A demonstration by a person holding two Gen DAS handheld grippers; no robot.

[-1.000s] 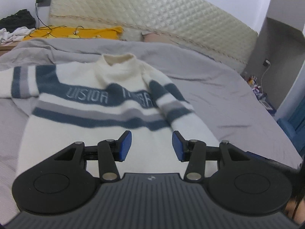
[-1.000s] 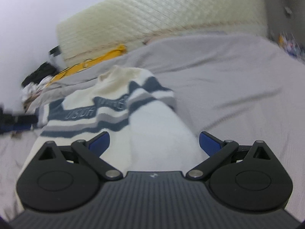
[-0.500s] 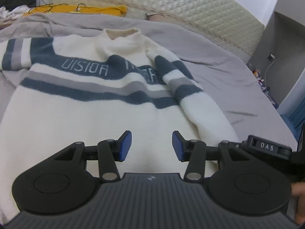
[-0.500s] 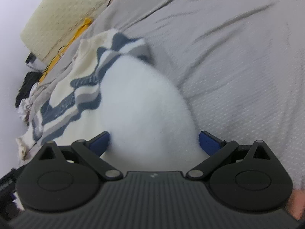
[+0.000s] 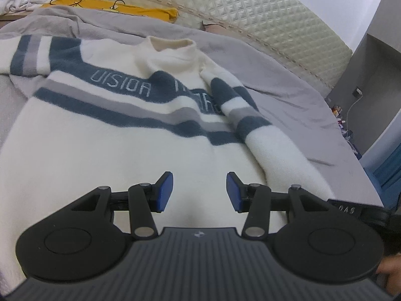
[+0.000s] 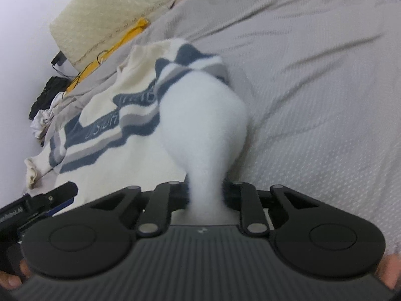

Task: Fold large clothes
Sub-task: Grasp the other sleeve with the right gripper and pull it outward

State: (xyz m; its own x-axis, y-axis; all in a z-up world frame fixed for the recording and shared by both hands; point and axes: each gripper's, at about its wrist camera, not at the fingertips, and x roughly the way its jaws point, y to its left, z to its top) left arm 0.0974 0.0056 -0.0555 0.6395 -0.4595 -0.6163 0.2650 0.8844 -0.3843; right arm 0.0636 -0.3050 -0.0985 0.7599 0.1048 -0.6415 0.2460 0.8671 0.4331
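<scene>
Sweater (image 5: pixel 105 165) sleeve (image 6: pixel 203 130) just pinched by closing right gripper (image 6: pixel 205 195), for folding; left gripper (image 5: pixel 199 192) half-spread, empty, above hem.

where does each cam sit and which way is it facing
Left wrist: on the left gripper, jaws open, looking up the bed over the sweater toward the headboard; fingertips show bottom right.
Right wrist: on the right gripper, its jaws just closed on the sleeve, facing the same way from the sweater's right; fingers show at both bottom corners.
Shared: sweater, sleeve, bed, headboard; each view catches the other gripper.
</scene>
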